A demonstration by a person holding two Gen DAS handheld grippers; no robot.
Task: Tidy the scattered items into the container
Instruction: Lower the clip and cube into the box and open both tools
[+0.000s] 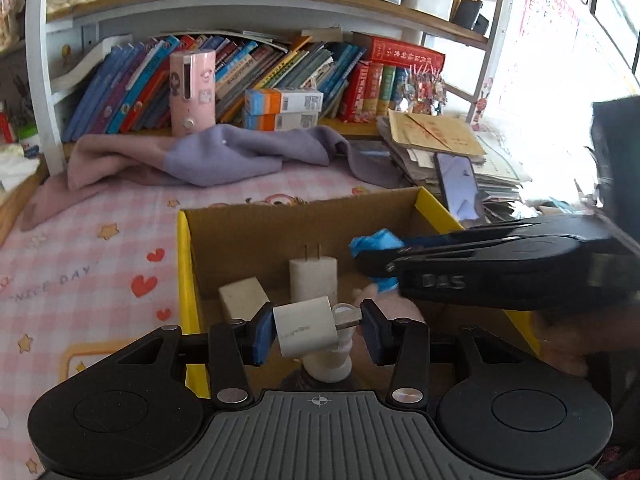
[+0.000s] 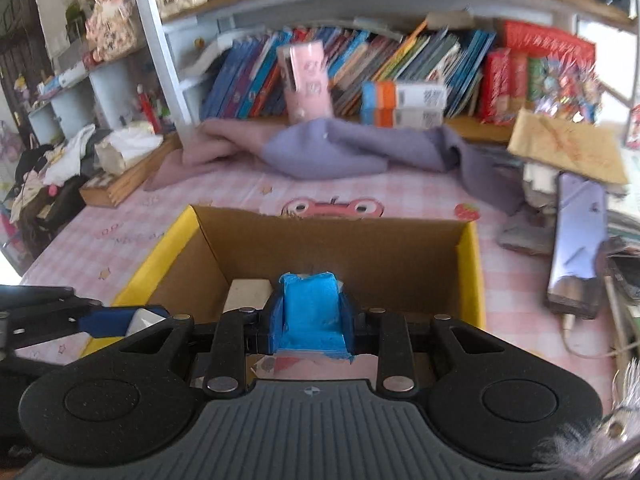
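A cardboard box with yellow edges (image 1: 188,264) (image 2: 474,280) sits on the pink checked table. My left gripper (image 1: 318,330) is shut on a white charger plug (image 1: 306,330) and holds it over the box's near side. My right gripper (image 2: 310,320) is shut on a crumpled blue item (image 2: 310,312) over the box; it shows from the side in the left wrist view (image 1: 480,268), with the blue item (image 1: 374,242) at its tip. Inside the box lie a white plug adapter (image 1: 314,276), a beige block (image 1: 242,298) (image 2: 248,292) and a white bottle (image 1: 328,364) under my left gripper.
A purple and pink cloth (image 1: 208,156) (image 2: 340,152) lies behind the box. A phone (image 1: 458,186) (image 2: 576,240) rests on stacked papers (image 1: 440,136) to the right. Shelves with books (image 1: 248,72), a pink dispenser (image 1: 192,92) and small cartons (image 1: 284,108) stand at the back.
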